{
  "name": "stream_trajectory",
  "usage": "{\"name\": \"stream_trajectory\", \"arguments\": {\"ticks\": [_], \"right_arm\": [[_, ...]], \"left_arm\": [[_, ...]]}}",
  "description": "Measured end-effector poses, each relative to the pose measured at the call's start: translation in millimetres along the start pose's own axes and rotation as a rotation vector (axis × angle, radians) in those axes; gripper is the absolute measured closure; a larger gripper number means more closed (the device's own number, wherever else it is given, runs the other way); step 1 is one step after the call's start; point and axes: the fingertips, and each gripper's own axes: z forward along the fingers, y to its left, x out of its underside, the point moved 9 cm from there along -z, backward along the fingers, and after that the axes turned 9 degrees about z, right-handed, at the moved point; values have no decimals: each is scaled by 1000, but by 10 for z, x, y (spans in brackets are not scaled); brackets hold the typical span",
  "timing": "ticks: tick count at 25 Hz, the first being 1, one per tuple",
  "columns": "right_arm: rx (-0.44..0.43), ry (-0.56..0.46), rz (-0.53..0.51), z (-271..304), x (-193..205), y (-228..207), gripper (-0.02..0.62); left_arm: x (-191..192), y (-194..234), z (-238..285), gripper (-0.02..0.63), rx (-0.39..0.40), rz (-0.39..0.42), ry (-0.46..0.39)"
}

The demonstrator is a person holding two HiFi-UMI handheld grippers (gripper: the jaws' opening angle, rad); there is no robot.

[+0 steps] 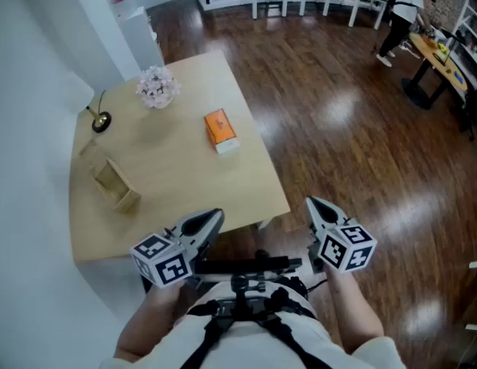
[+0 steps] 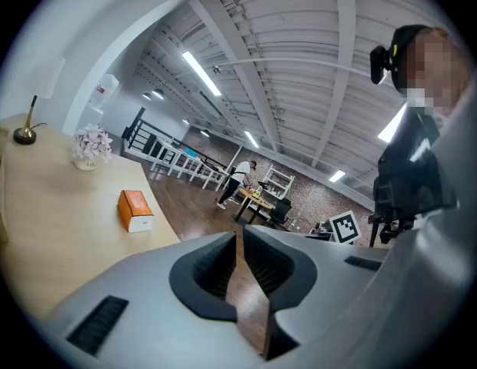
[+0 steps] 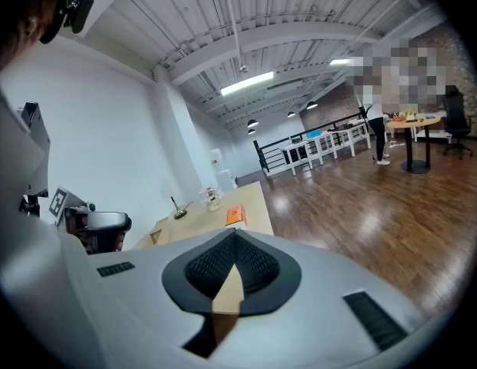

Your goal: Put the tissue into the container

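The left claw (image 1: 215, 216) and right claw (image 1: 312, 204) are hovering shut and empty by the light wooden counter's (image 1: 185, 191) near edge, the orange rectangular tissue box (image 1: 221, 130) lying mid-counter, right of the open wooden container (image 1: 115, 184).

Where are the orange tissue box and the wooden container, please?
orange tissue box (image 1: 220, 127), head view, its orange top face.
wooden container (image 1: 127, 199), head view, its near wall.

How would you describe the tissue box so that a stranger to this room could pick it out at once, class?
Find the pale wooden table by the white wall. The tissue box lies alone near its edge beside the dark floor. It is the only orange thing there: the flowers are pinkish-white and the container matches the table's wood.
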Motion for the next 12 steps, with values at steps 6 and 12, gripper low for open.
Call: {"name": "stream_trajectory", "arguments": {"ticks": [6,12], "right_arm": [[22,-34,-12,27,-161,-31,595],[8,-19,-3,94,-189,-66,595]], "left_arm": [[-104,56,187,586,20,36,9],[-146,73,266,586,20,34,14]]}}
